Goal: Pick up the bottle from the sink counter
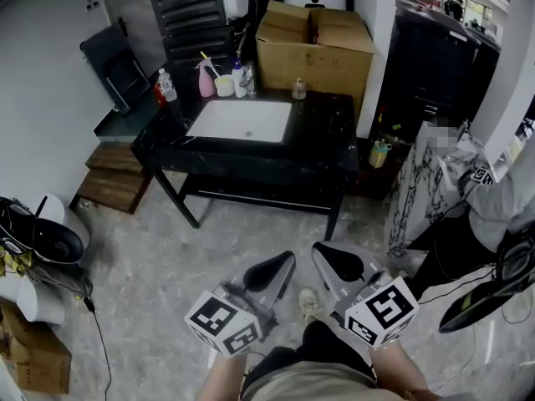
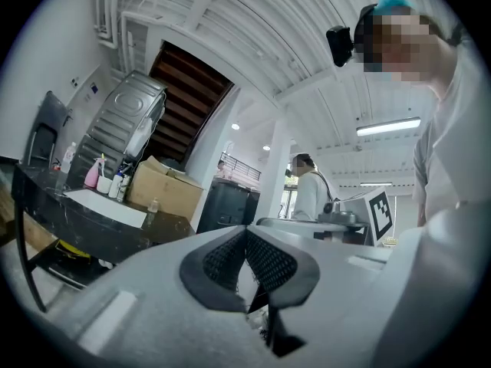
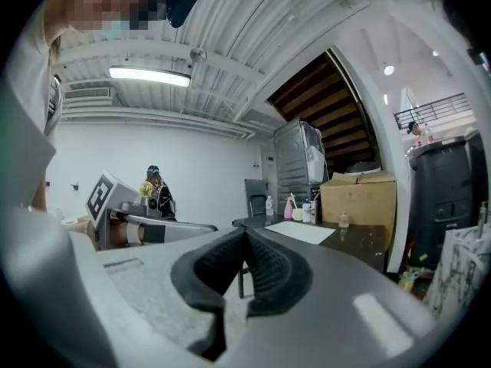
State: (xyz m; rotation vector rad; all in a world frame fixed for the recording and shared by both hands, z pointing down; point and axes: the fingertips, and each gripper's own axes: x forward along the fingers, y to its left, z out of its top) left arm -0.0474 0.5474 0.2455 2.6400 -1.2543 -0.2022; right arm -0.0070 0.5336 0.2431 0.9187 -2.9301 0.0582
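At the bottom of the head view, the left gripper [image 1: 282, 264] and the right gripper [image 1: 324, 256] sit side by side. Each has its jaws pressed together on nothing, and both gripper views show the ribbed pads meeting. Both point level toward the black sink counter [image 1: 322, 136] and are well apart from it. On the counter a small clear bottle [image 1: 298, 88] stands alone behind the right corner of the white basin [image 1: 241, 121], just in front of a cardboard box [image 1: 313, 44]. It is upright, long axis vertical, cap up. A pink spray bottle [image 1: 206, 79] and a white bottle [image 1: 239, 80] stand upright behind the basin's left corner. A water bottle [image 1: 167, 84] stands upright at the counter's far left. Which of these bottles the task means cannot be told.
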